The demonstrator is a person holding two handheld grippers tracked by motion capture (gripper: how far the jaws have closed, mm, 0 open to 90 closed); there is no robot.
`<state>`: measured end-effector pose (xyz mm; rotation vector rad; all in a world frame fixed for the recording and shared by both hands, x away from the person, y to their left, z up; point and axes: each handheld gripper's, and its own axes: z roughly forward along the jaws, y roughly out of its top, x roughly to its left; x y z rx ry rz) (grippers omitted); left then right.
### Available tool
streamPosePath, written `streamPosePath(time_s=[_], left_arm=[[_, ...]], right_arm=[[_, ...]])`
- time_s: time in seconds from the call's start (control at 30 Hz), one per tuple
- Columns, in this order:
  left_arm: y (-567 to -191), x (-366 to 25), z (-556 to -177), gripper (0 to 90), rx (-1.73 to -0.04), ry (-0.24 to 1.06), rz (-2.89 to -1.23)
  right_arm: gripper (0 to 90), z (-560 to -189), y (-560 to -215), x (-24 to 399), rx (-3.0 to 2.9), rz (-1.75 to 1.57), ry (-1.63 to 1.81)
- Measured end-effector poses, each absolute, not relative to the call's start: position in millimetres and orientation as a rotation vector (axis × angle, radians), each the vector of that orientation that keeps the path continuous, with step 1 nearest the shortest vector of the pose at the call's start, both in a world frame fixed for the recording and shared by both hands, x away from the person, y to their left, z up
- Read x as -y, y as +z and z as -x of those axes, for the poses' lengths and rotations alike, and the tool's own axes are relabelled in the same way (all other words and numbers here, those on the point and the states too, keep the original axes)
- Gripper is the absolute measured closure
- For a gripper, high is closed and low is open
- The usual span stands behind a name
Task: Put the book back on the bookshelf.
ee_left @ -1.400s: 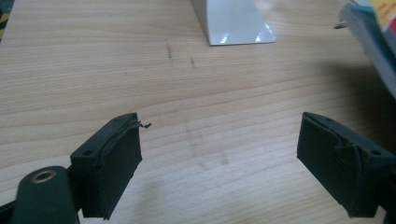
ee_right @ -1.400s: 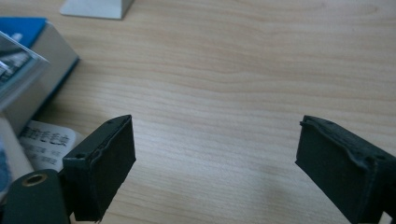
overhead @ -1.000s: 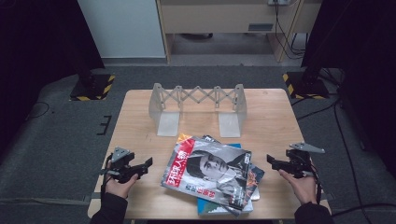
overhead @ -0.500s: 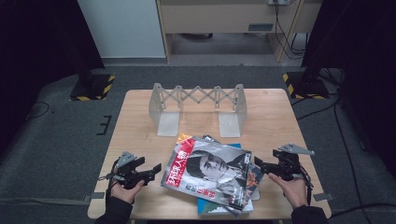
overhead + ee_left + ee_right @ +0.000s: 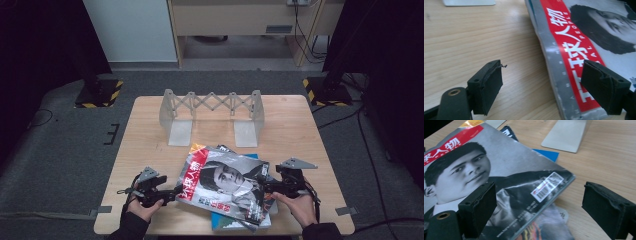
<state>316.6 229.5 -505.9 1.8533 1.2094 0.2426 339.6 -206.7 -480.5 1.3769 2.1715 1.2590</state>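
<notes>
A magazine point(image 5: 225, 182) with a red title band and a black-and-white portrait cover tops a loose stack at the table's front centre. My left gripper point(image 5: 171, 193) is at its left edge, open; in the left gripper view point(image 5: 544, 85) the magazine's spine point(image 5: 556, 65) runs between the pads without being pressed. My right gripper point(image 5: 268, 187) is at the stack's right edge, open; in the right gripper view point(image 5: 541, 207) the magazine's barcode corner point(image 5: 547, 185) lies between the pads, untouched.
A grey expandable book rack point(image 5: 212, 107) stands at the table's middle back, and its flat base plate point(image 5: 566, 135) is near. Below the top magazine lie a blue book point(image 5: 546, 153) and another colourful magazine point(image 5: 544, 227). Bare wood point(image 5: 145, 145) flanks the stack.
Both hands have moved inward toward the stack: the left gripper rightward to its left edge, the right gripper leftward to its right edge. The magazines have not shifted.
</notes>
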Motion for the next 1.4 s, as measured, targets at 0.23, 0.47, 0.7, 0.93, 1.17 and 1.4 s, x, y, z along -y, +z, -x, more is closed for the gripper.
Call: streamPosePath(time_s=[0.23,0.47,0.7,0.93,1.17,1.4], left_arm=[[-509.0,-220.5,-315.3,15.8,-1.177,0.172,-1.858],[-513.3,-213.6,-315.0,13.0,-1.156,0.104,-1.857],[-518.6,-206.8,-316.0,10.8,-1.120,0.028,-1.848],[-516.5,-205.3,-316.0,16.8,-1.083,-0.039,-1.844],[-504.5,-214.6,-315.0,27.9,-1.068,-0.038,-1.777],[-506.2,-214.8,-317.3,29.0,-1.098,-0.081,-1.746]], right_arm=[[12.3,-337.4,-487.9,196.2,-2.229,-1.355,1.258],[11.6,-337.2,-492.0,192.7,-2.240,-1.350,1.274],[11.0,-337.5,-494.5,192.7,-2.241,-1.365,1.285],[10.9,-337.9,-496.6,193.0,-2.238,-1.368,1.292],[10.1,-337.6,-499.2,192.6,-2.228,-1.366,1.298],[9.8,-337.6,-500.4,192.2,-2.224,-1.370,1.302]])
